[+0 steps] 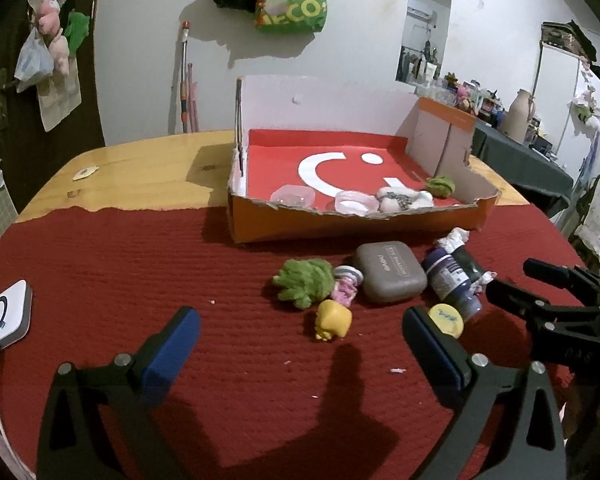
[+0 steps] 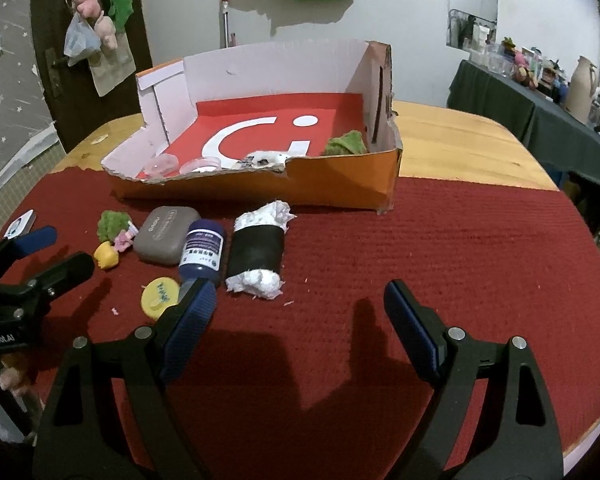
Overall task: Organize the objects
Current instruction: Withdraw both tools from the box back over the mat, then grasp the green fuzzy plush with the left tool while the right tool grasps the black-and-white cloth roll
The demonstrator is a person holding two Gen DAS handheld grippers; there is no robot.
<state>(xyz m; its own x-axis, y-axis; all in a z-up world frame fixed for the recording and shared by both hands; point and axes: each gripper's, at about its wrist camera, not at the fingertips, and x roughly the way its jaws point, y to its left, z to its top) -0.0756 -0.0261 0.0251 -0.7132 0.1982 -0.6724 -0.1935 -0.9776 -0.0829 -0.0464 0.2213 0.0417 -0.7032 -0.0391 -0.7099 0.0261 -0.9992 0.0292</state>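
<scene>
- Far left of the bench (image 1: pixel 140 160): white rounded-square gadget (image 1: pixel 5 314) w/ a cable, smooth hard plastic, well apart from the pile. Cable could snag if a claw swings that way.
- Left claw (image 1: pixel 300 334): wide open, nothing between the blue pads. The yellow toy (image 1: pixel 333 320) sits just ahead of the gap.
- Pile on the red ribbed cloth (image 1: pixel 120 272), l to r: fuzzy green plush (image 1: pixel 306 282), small pink-and-striped bit (image 1: pixel 346 286) touching it, the rounded, rubbery-looking yellow toy, smooth grey rounded case (image 1: pixel 390 278), dark blue labelled bottle (image 2: pixel 202 252) lying on its side, flat yellow cap (image 2: pixel 160 295), black roll stuffed w/ white crumpled paper (image 2: pixel 258 256).
- Risk imo: stuff is packed tight, so closing on the yellow toy prob nudges the pink bit or plush. The bottle is round and could roll off if bumped. Paper stuffing looks loose, may shed more crumbs.
- Right claw (image 2: pixel 300 312): open too, empty; its left pad is right by the cap and the bottle's end, could clip them.
- Both claws are close together, so collision is possible.
- Behind: torn orange cardboard box (image 2: pixel 340 184), red liner; already holds two clear tubs, a whitish lump and a green plush. Ragged, low front wall, easy to catch on.
</scene>
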